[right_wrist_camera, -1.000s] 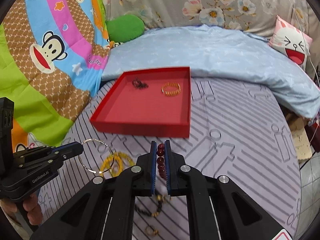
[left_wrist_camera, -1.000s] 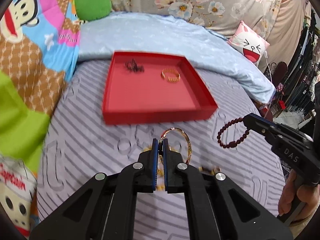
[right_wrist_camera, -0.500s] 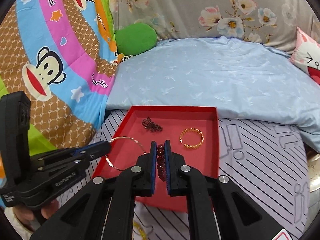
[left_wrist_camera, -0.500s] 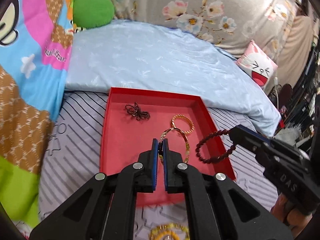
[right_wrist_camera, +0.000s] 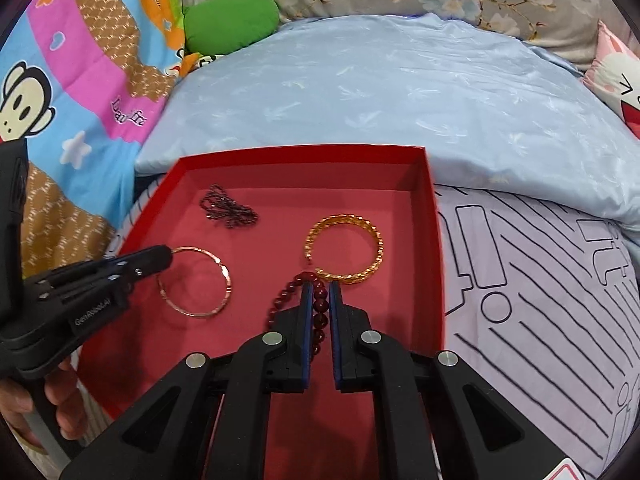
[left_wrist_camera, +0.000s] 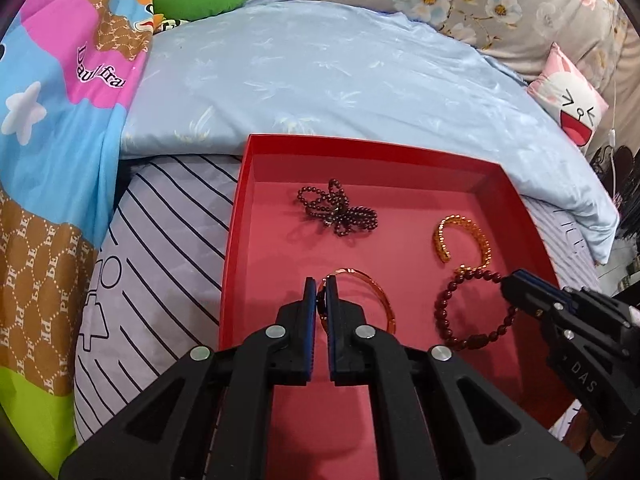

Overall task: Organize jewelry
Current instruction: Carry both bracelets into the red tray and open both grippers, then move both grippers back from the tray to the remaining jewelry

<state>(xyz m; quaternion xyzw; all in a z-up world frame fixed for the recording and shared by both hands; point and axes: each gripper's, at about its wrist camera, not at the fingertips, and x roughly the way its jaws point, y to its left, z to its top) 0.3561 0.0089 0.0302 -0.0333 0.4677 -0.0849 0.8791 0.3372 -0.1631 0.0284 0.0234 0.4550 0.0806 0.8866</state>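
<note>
A red tray (left_wrist_camera: 240,184) (right_wrist_camera: 434,248) lies on the striped bed. My left gripper (left_wrist_camera: 321,285) (right_wrist_camera: 170,255) is shut on a thin gold bangle (left_wrist_camera: 382,296) (right_wrist_camera: 218,270) that hangs low over the tray's near-left floor. To its right, my right gripper (right_wrist_camera: 320,289) (left_wrist_camera: 508,282) is shut on a dark red bead bracelet (left_wrist_camera: 444,312) (right_wrist_camera: 280,300) over the tray's near side. On the tray floor rest a tangled dark bead chain (left_wrist_camera: 340,212) (right_wrist_camera: 228,210) and a gold textured cuff (left_wrist_camera: 444,240) (right_wrist_camera: 346,246).
A pale blue duvet (left_wrist_camera: 340,80) presses against the tray's far edge. A cartoon monkey blanket (right_wrist_camera: 60,92) rises on the left with a green cushion (right_wrist_camera: 232,20) behind. A person's hand (right_wrist_camera: 60,400) grips the left tool. Striped sheet (right_wrist_camera: 540,300) lies right of the tray.
Both grippers have travelled forward and down from the near sheet to over the tray, carrying the bangle and the bead bracelet. The loose jewelry on the sheet has dropped out of view.
</note>
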